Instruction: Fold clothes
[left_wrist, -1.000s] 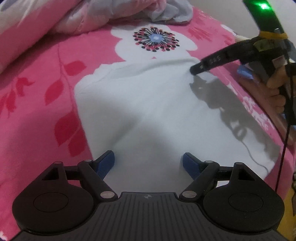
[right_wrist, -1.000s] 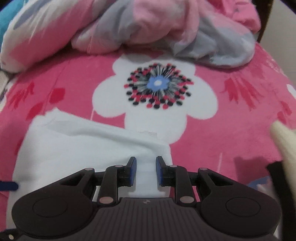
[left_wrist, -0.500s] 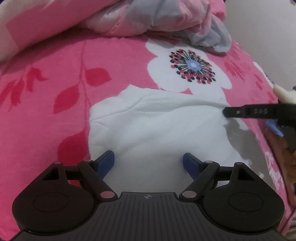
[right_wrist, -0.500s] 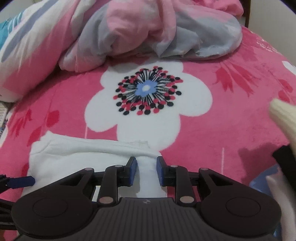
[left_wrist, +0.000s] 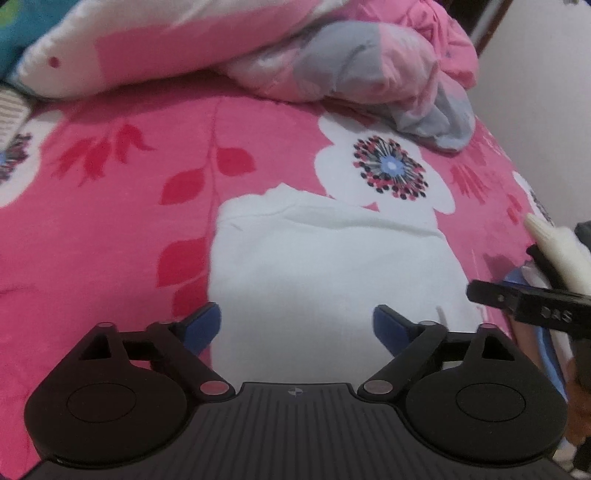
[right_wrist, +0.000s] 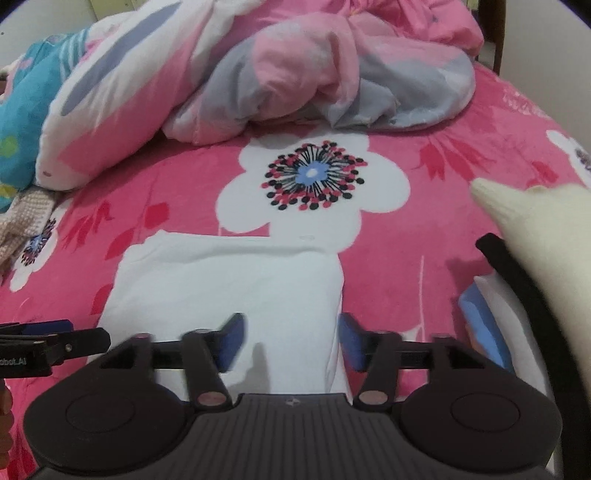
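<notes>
Two grippers hang above one white garment (left_wrist: 325, 266) folded into a rough rectangle on a pink flowered blanket (left_wrist: 110, 221) that covers a bed. The garment lies on the near half of the blanket, its far edge just short of a large white flower print (right_wrist: 314, 184) with a blue and black centre.

Seen from its own camera, the left gripper (left_wrist: 297, 325) stands with its blue pads (left_wrist: 203, 325) spread wide and its jaws opening; the white cloth shows below and between them, but the pads do not press on it. At the right edge of that view a black finger of the right gripper (left_wrist: 517, 302) reaches in beside the garment's right border.

From the right wrist camera, the right gripper (right_wrist: 290, 341) is also letting go, its jaws opening, blurred with motion. The garment's near right corner lies under the gap between the pads, and nothing is clamped.

Bunched against the far edge of the bed is a heap of pink, grey and white bedding (right_wrist: 295, 66), with a blue patterned cloth (right_wrist: 26, 122) at the far left corner. Along the right edge a cream knitted sleeve (right_wrist: 535, 236) crosses the view over a black cable (right_wrist: 517, 277). Just beneath them sits a blue and white folded item (right_wrist: 484, 317); what it is cannot be told. No container is in view.
</notes>
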